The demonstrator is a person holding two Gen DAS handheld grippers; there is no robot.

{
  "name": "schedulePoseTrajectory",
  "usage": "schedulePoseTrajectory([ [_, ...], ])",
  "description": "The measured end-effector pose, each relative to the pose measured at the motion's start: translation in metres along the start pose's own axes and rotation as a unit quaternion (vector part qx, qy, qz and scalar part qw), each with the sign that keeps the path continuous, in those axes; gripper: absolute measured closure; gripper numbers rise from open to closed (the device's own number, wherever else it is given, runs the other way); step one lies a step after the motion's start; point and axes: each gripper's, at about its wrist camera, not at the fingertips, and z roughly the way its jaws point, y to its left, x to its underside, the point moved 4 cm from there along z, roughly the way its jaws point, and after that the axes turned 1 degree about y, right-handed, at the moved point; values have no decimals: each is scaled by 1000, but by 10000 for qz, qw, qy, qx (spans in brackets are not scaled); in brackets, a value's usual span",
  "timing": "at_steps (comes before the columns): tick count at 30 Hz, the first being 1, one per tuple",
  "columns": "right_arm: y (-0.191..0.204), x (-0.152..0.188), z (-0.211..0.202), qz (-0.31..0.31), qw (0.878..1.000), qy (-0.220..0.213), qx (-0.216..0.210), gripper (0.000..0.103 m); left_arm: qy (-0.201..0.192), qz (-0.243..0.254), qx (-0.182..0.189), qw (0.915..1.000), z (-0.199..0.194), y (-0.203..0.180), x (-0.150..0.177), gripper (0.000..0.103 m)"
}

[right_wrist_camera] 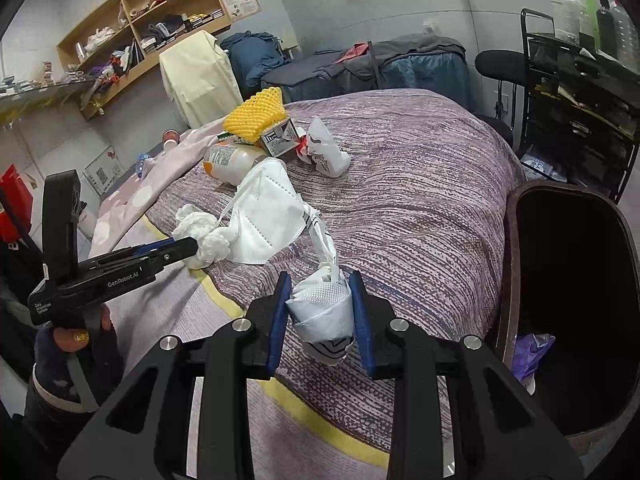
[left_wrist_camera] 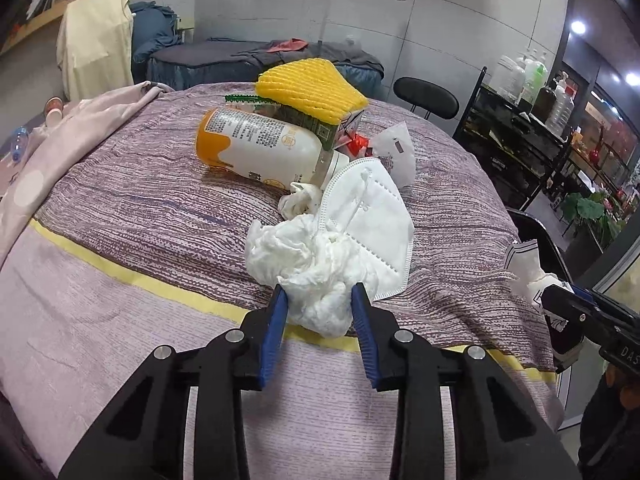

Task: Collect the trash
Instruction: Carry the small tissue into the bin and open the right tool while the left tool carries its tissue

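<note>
In the left wrist view my left gripper is shut on a crumpled white tissue that lies on the purple bedspread near its yellow stripe. A white face mask rests against the tissue's far side. In the right wrist view my right gripper is shut on a rolled white wrapper, held above the bed's edge. The dark brown bin stands open just to its right. The left gripper shows at the left, with its fingertips on the tissue.
Farther back on the bed lie an orange-and-white bottle, a yellow foam net over a carton, a white paper bag and a small tissue. A purple bag lies inside the bin. A black shelf cart stands behind the bin.
</note>
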Motion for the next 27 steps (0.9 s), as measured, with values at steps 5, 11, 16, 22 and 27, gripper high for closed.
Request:
schedulePoseTrajectory([
  [5,-8,0,-8,56,9999,-109,7,73,-317,13,108,9994,-30,-10,7,73],
  [11,-22,0,-17,172,9996,-200,55,73,-330,117,968,9947,-53,-30,12,73],
  [16,-31,4,-24,268,9993,-243,121,73,-96,520,1058,9930,-41,-57,29,73],
  [22,-44,5,-39,386,9981,-396,283,73,-214,571,1223,9906,-41,-77,23,73],
  [27,-70,6,-58,589,9948,-611,567,73,-412,792,1271,9879,-43,-104,10,73],
])
